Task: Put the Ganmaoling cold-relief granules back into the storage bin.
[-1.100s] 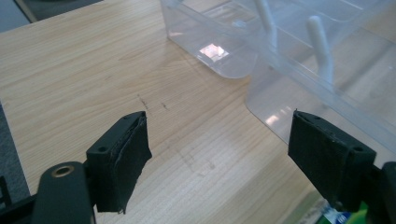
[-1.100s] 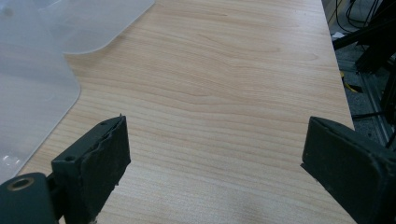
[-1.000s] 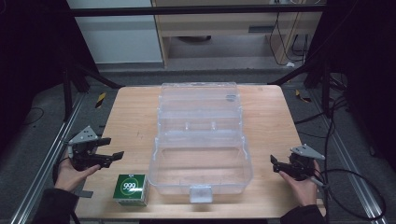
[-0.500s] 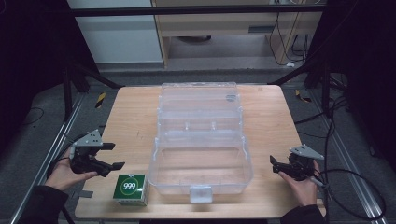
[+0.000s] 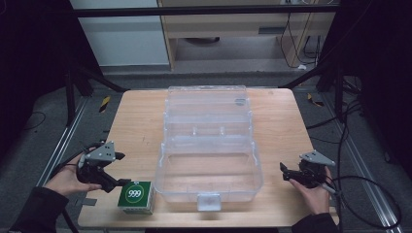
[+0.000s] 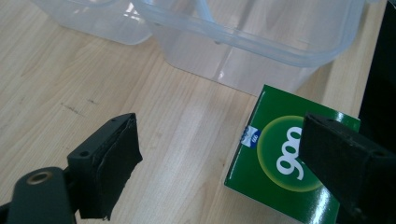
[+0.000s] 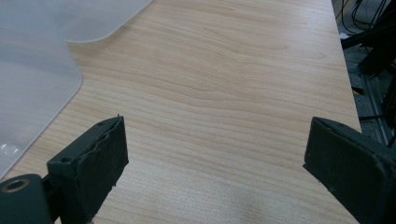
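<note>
A green box marked 999 [image 5: 136, 196] [image 6: 284, 161] lies on the wooden table [image 5: 136, 126] near its front left corner. Just left of it my left gripper [image 5: 119, 170] [image 6: 233, 172] hovers open, one jaw over the box's top and the other over bare wood. A clear plastic case [image 5: 209, 165] [image 6: 243, 32] stands open mid-table, its lid [image 5: 207, 104] laid back behind it. My right gripper [image 5: 283, 172] [image 7: 215, 172] rests open at the table's right edge, nothing between its jaws; the case's edge [image 7: 32, 70] shows at that view's left.
The case's front latch [image 5: 209, 201] points at the near edge. Bare wood lies between the case and both grippers. Dark floor, metal rails [image 5: 58, 150] and cables [image 5: 350, 126] surround the table.
My left gripper dipped back off the table's left edge, then swung right toward the green box, and its jaws have spread wider. The right gripper has not moved.
</note>
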Demonstrator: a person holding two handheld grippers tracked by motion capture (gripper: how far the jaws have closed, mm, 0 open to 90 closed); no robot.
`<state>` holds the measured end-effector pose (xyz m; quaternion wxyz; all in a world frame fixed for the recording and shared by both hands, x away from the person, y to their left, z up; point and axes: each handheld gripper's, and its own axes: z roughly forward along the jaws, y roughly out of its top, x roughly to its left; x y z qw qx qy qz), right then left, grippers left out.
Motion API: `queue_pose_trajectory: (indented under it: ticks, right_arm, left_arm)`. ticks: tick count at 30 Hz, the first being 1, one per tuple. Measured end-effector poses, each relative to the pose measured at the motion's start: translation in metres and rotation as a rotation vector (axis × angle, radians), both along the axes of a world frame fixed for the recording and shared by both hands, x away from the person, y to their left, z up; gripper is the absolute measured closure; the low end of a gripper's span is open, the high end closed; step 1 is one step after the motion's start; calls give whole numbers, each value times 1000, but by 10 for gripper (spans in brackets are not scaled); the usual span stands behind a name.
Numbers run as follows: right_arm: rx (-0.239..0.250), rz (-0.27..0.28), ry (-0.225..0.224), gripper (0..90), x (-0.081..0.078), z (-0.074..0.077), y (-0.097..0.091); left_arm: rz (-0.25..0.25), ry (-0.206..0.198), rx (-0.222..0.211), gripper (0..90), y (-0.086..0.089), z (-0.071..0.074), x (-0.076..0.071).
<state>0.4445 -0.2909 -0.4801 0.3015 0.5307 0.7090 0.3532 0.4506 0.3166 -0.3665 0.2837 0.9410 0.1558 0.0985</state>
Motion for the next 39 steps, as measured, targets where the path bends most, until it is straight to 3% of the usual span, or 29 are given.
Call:
queue_pose_trajectory:
  ticks: [7,11,16,24,39]
  right_arm:
    - [-2,8,3,64,0,-1,0]
    - [-5,10,6,63,0,-1,1]
    - [-11,15,10,60,1,-2,1]
    - [-17,22,15,57,1,-2,2]
    - [-22,26,25,52,1,-3,3]
  left_arm:
    - [-66,45,50,96,-6,-4,-1]
    - [-71,59,58,88,-8,-6,-2]
    - [-89,57,66,85,-10,-6,-3]
    - [-143,61,121,71,-17,-10,-7]
    - [-223,73,155,58,-30,-22,-15]
